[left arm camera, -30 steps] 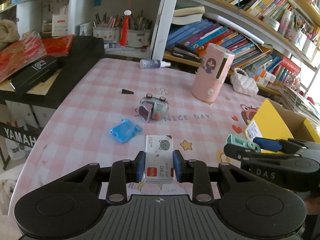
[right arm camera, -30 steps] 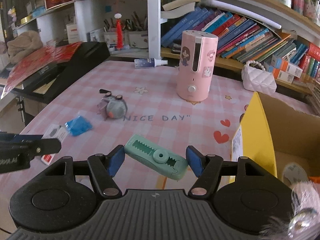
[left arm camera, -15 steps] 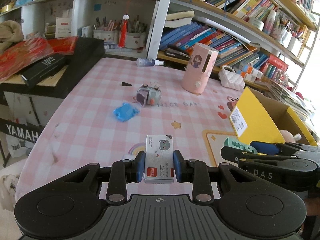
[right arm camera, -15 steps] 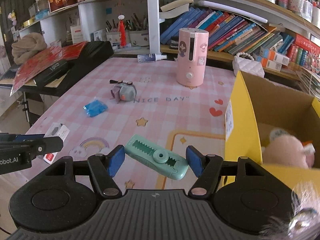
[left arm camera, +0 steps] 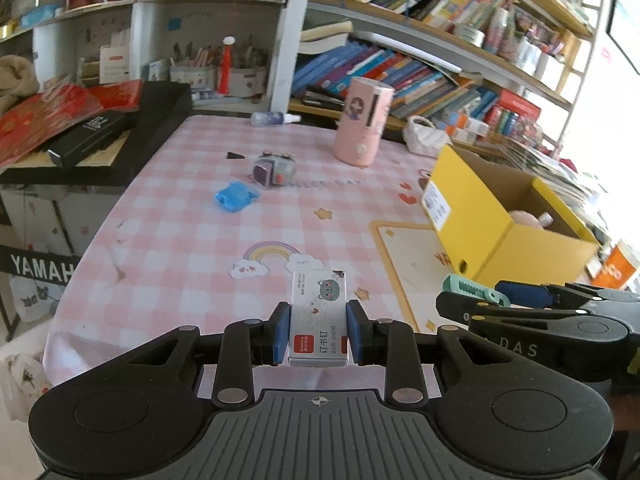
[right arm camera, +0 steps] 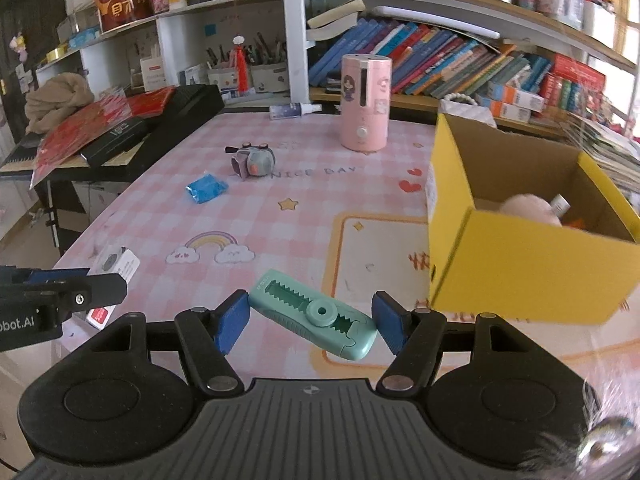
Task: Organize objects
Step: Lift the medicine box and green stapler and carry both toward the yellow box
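Observation:
My left gripper (left arm camera: 319,330) is shut on a small white staple box (left arm camera: 318,314) with a grey cat face, held above the near edge of the pink checked table (left arm camera: 192,248). My right gripper (right arm camera: 313,322) is shut on a teal correction-tape dispenser (right arm camera: 314,314), held slantwise between the blue pads. The staple box also shows in the right wrist view (right arm camera: 114,270), at the left. The yellow cardboard box (right arm camera: 516,240) stands open to the right with a pink plush toy (right arm camera: 528,208) inside.
On the table lie a blue wrapped packet (left arm camera: 236,196), a small grey toy camera (left arm camera: 274,168), a pink cylinder (left arm camera: 362,122) and a small spray bottle (left arm camera: 274,119). Bookshelves stand behind. A black case (left arm camera: 104,136) with red papers lies at the left.
Both grippers have pulled back and risen from the table, each still holding its object. The yellow box has come further into view on the right.

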### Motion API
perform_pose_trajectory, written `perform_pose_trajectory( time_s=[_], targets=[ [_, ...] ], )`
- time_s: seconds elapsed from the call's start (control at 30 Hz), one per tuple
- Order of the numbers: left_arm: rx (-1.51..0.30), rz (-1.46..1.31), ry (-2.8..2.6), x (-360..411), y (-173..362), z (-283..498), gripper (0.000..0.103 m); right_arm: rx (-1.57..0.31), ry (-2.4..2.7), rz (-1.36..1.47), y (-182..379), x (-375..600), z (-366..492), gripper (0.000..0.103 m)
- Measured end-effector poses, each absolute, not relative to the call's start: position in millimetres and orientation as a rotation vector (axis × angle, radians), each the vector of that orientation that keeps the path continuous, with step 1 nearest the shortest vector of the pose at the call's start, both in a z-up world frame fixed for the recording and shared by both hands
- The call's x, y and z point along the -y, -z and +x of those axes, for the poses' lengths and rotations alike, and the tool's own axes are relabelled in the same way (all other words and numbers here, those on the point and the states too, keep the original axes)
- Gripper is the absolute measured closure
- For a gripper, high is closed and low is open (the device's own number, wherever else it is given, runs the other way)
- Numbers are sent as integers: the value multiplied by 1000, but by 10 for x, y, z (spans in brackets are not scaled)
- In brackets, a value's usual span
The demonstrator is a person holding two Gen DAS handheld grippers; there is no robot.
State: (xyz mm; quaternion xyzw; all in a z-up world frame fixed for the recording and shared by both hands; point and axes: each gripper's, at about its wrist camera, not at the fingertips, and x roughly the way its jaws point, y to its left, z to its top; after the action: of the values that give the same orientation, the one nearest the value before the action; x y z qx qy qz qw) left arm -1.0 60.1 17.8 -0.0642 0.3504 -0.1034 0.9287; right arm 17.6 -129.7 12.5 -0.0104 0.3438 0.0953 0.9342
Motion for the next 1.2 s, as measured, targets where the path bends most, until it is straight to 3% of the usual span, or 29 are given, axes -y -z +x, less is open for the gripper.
perform_pose_trajectory(
  time_s=[0.5,1.2],
  targets=[
    [-729,-57,346,-355,-165,-435,75,-706,-72,52,-78,1510,-512,38],
    [-747,25,579,451,-125,-455,75,-728,174,133,-40,2239,-1035,38]
  ],
)
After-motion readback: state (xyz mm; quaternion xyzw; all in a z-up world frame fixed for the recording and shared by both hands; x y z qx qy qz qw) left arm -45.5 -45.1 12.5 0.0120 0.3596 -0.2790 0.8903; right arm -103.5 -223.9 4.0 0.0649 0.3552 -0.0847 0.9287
